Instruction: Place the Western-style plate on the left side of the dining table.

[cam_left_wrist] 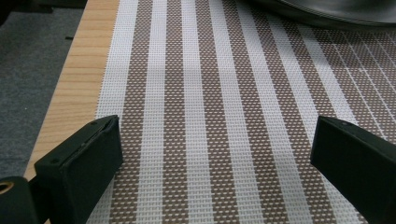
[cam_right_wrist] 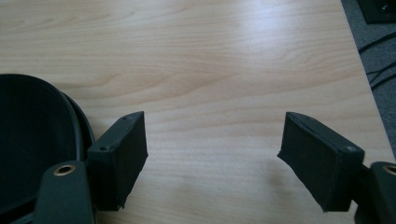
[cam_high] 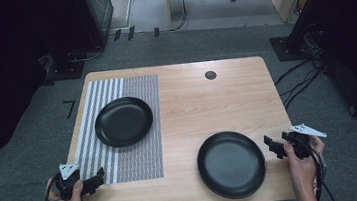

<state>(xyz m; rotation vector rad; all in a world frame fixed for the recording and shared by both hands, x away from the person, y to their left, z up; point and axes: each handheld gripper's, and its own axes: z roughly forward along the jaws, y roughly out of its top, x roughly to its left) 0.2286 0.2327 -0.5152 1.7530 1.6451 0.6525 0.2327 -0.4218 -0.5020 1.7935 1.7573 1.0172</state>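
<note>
Resting on the pale wood-grain surface (cam_high: 207,102), the round glossy black plate (cam_high: 231,164) lies just beside my released, empty right hand-held gripper (cam_high: 272,147).

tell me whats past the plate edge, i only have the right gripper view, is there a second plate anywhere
Observer: Yes, a second black plate sits on a striped placemat at the table's far left.
Operator: where's the left gripper
Observer: The left gripper hovers over the placemat's near edge, fingers wide apart with nothing between them.
Operator: and how is my near plate placed
Observer: The near plate lies on bare wood near the front edge, just left of the right gripper.
</note>
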